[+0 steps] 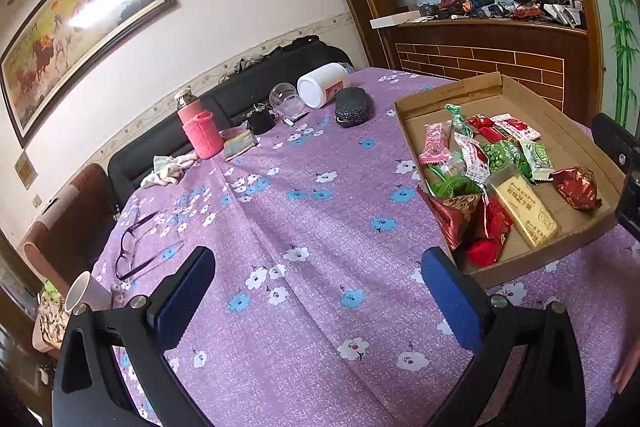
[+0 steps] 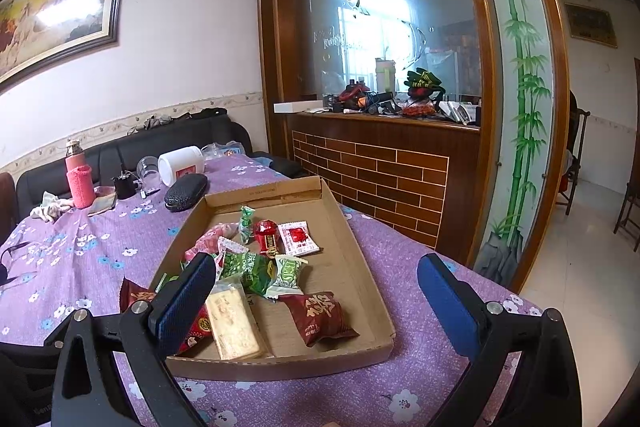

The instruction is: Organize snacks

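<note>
A shallow cardboard tray (image 1: 568, 143) (image 2: 352, 259) lies on the purple flowered tablecloth and holds several wrapped snacks: a yellow biscuit pack (image 1: 524, 211) (image 2: 232, 319), a dark red pack (image 1: 576, 187) (image 2: 320, 315), green packs (image 1: 502, 155) (image 2: 248, 267) and red ones (image 1: 486, 127) (image 2: 266, 235). My left gripper (image 1: 320, 291) is open and empty over bare cloth, left of the tray. My right gripper (image 2: 318, 295) is open and empty, hovering over the tray's near end. Part of the right gripper shows at the right edge of the left wrist view (image 1: 616, 147).
At the table's far end stand a pink bottle (image 1: 198, 131) (image 2: 80, 183), a white jar on its side (image 1: 324, 85) (image 2: 180, 163), a dark glasses case (image 1: 354, 107) (image 2: 186, 191) and a crumpled cloth (image 1: 168, 169). Glasses (image 1: 132, 247) and a paper cup (image 1: 82, 291) lie at the left edge.
</note>
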Available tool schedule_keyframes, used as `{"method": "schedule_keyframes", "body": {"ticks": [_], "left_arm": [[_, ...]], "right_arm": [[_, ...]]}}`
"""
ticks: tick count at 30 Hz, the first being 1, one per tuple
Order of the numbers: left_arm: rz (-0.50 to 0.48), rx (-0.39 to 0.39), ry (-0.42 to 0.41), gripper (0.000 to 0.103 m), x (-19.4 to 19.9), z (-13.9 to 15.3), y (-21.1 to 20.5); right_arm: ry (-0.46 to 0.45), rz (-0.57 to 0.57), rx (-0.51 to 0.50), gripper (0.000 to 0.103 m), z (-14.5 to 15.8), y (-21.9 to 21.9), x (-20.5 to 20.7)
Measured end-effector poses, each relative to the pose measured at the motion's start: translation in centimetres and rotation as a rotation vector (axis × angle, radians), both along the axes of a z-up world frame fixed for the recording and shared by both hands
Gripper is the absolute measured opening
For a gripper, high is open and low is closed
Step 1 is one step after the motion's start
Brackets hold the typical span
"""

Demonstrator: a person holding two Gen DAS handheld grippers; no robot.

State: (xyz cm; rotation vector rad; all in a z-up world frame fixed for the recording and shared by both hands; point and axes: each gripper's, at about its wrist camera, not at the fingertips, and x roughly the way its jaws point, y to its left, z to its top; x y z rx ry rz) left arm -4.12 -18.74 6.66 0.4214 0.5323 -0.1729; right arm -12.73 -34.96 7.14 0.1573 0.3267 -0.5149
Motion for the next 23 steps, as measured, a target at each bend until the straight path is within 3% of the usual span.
{"method": "schedule_keyframes", "body": {"ticks": [16, 23], "left_arm": [[-0.013, 0.022, -0.024, 0.103, -0.56, 0.14, -0.47], [-0.019, -0.017, 0.032, 0.103, -0.15, 0.18, -0.15]], "right_arm": [[-0.001, -0.004, 0.008, 0.102, 0.23, -0.1, -0.19], [-0.001, -0.004, 0.007, 0.102, 0.23, -0.1, -0.21]]}}
